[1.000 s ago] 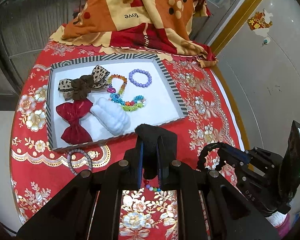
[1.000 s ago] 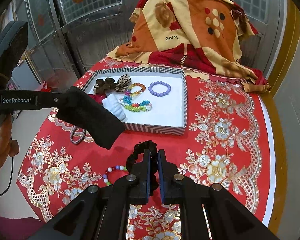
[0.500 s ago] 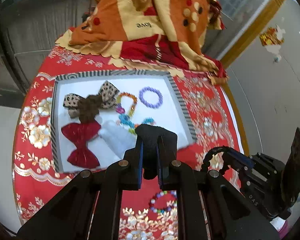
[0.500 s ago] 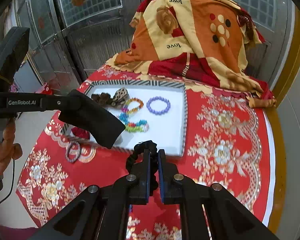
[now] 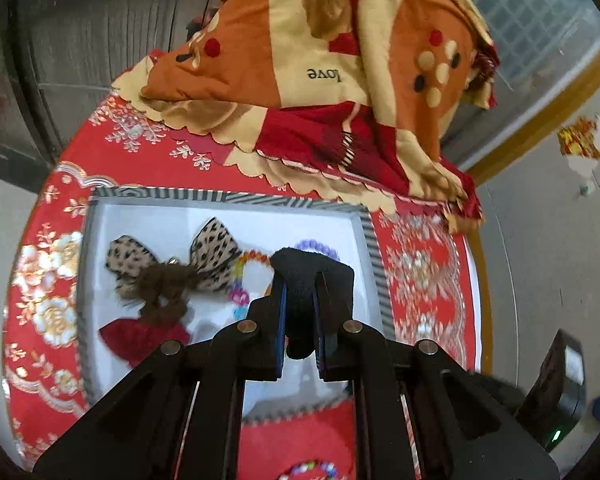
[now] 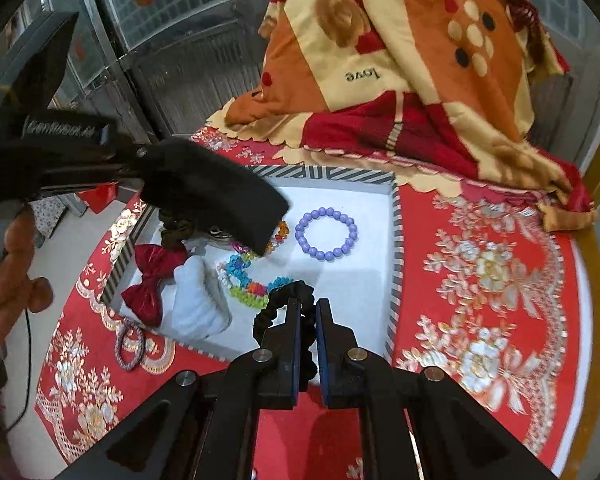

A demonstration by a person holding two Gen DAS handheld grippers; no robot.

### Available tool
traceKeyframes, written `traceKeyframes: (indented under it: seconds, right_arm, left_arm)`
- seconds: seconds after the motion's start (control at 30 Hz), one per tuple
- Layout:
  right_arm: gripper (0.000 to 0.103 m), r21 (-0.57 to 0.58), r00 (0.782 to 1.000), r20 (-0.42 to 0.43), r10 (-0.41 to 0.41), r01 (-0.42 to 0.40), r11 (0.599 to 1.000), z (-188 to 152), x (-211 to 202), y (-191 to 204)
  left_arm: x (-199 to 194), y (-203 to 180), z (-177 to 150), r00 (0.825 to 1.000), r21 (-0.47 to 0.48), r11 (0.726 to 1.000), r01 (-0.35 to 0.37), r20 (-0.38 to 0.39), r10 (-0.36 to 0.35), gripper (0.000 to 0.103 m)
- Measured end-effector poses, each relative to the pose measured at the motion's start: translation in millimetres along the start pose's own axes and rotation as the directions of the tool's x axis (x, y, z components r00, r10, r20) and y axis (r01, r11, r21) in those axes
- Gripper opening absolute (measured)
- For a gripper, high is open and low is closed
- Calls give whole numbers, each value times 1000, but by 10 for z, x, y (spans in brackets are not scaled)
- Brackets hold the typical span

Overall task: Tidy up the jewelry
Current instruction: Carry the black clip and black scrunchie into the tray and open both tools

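Both grippers (jaws clamped) over tray [image 6: 394,248], holding perhaps scrunchies.

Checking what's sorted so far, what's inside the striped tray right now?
In the tray: purple bracelet, colourful beads, red bow, white clip, leopard bow. The left gripper's black piece covers part of it.

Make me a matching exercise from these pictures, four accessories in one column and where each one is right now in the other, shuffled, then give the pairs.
1. purple bead bracelet
2. black scrunchie
3. grey hair tie
4. red bow

A. on the tablecloth outside the tray
B. in the tray's far right part
C. clamped in the right gripper
D. in the tray's left part, beside the white clip

Pairs: 1-B, 2-C, 3-A, 4-D
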State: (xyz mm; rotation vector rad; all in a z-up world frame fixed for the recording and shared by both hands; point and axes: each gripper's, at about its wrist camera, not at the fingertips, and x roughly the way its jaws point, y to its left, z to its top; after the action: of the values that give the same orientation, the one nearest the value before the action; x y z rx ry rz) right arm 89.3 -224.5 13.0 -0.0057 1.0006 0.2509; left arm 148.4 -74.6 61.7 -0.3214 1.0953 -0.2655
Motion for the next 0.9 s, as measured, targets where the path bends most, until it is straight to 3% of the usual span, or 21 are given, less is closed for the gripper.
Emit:
traceKeyframes:
  seconds: [0.27,0.57,0.63,0.67,0.73,0.8,0.9]
  right_arm:
    - [7,68,996,-74,44,-39,997,4,516,-204]
    - [7,10,992,-110,-58,59,998,0,770,-282]
    - [14,15,992,-110,-54,56,998,-9,794,-295]
    - [29,25,993,-107,-41,44,999,-12,790,-308]
    - [42,41,996,-93,-7,11,999,-22,759,-313]
    - [42,34,996,-89,-6,10,999,-23,734,-285]
    - [42,23,998,-70,1,1,1000,-39,640,-227]
  left_arm:
    - [611,192,227,1000,-121,993,-11,-19,9,10]
    - [870,445,274,997,-172,982,-72,-18,70,11]
    - [878,468,277,997,-175,982,-76,-23,73,20]
    - [873,478,274,997,-175,982,-74,-25,71,28]
    - [847,474,267,997,-168,983,-76,-19,74,42]
    - [798,459,248,996,-155,984,-86,-9,85,51]
    - [742,416,206,995,-128,987,-99,-17,98,53]
